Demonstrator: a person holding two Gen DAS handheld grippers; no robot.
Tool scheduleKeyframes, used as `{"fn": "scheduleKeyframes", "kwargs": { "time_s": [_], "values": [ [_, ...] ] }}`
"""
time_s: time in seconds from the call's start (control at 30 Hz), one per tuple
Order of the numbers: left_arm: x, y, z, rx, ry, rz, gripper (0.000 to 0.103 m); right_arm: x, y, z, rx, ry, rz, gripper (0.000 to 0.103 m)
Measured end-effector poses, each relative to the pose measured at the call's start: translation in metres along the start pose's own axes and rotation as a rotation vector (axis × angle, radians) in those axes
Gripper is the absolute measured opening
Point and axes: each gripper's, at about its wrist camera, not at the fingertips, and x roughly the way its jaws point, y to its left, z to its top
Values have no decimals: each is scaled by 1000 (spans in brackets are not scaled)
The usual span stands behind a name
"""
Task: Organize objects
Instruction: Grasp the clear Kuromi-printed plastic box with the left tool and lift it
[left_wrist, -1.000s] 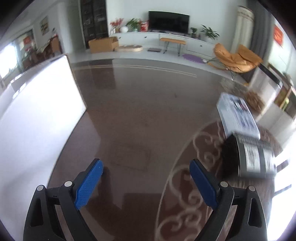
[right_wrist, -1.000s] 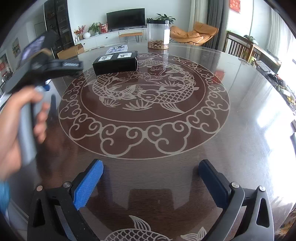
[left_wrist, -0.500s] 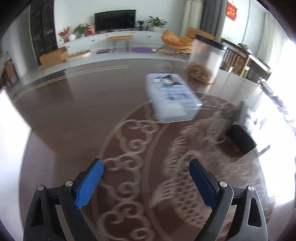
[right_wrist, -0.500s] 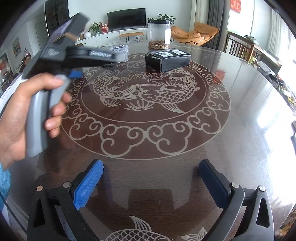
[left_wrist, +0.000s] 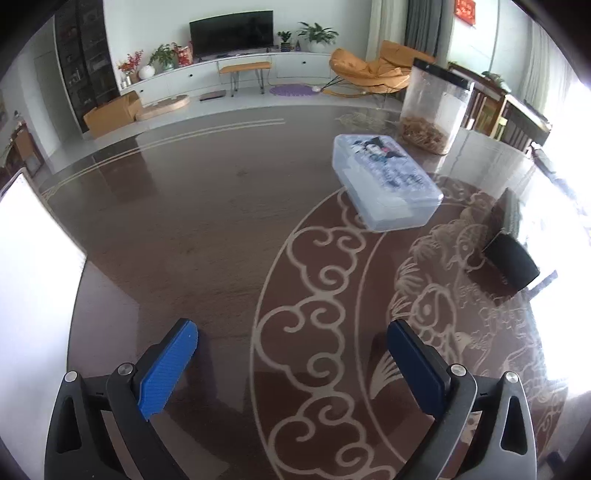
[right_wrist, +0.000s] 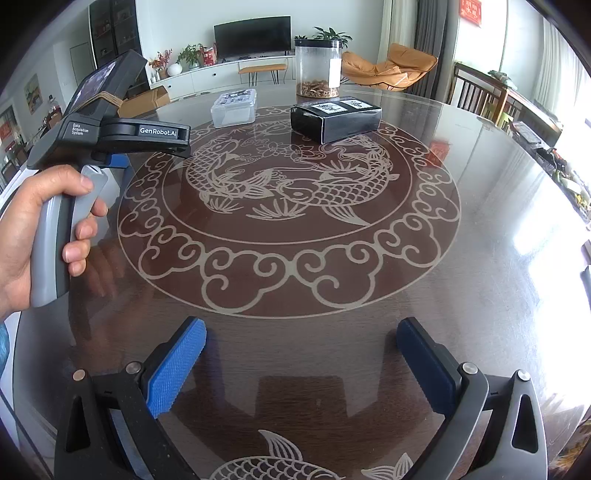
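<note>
**Hovering over the round table, both grippers empty**

Standing by the table (right_wrist: 498, 229), I am watching a person's left hand (right_wrist: 33, 236) wrapping around the grey handle of the left gripper (left_wrist: 291, 365), which is hanging above the glass top at about nine o'clock from the carved fish in the middle. Its blue pads (left_wrist: 168, 369) are spreading wider at this moment, with only bare tabletop showing between them.

The right gripper (right_wrist: 301, 365) is sitting low at six o'clock, nearest the table's edge, its pads standing far apart and gripping nothing; a second fish pattern is showing just under it.

Three things are waiting on the far side. A clear plastic box (right_wrist: 233, 106) with a printed lid is lying flat at about eleven o'clock, on the scroll border of the big round pattern. A black box (right_wrist: 335, 119) with white labels on top is lying at about one o'clock, inside that border, well apart from the clear one. Behind and between them, at twelve o'clock, a tall clear jar (right_wrist: 317, 68) with a dark lid is standing upright, with something brown lying in its bottom.

From the left gripper's own view, the clear plastic box (left_wrist: 384, 181) is lying toward one o'clock, the jar (left_wrist: 432, 110) just beyond it, and the black box (left_wrist: 511, 262) off at three o'clock, partly washed out by window glare.
</note>
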Motion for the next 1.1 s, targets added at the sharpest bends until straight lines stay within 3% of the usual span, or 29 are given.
{"fn": "scheduleKeyframes", "kwargs": {
  "time_s": [0.13, 0.33, 0.53, 0.73, 0.83, 0.9, 0.97, 1.0, 1.1],
  "values": [
    [-6, -2, 16, -18, -21, -27, 103, 0, 0, 0, 1, 0, -1, 103],
    [16, -11, 66, -87, 48, -150, 103, 0, 0, 0, 2, 0, -2, 103],
    [36, -47, 102, 7, 43, -115, 103, 0, 1, -1, 4, 0, -3, 103],
    [71, -55, 116, -89, 98, -92, 103, -1, 2, -1, 0, 0, 0, 103],
    [79, -54, 116, -108, 83, -20, 103, -1, 3, -1, 0, 0, 0, 103],
    [81, -59, 112, -58, 71, 47, 103, -1, 3, -2, 0, 1, 1, 103],
    [72, -58, 106, -30, 10, 53, 78, -1, 3, -2, -1, 1, 1, 103],
    [68, -57, 104, -22, -9, 55, 61, -1, 3, -2, -1, 1, 1, 103],
    [61, -47, 93, -24, -21, 62, 61, -1, 3, -2, -1, 1, 1, 103]
  ]
}}
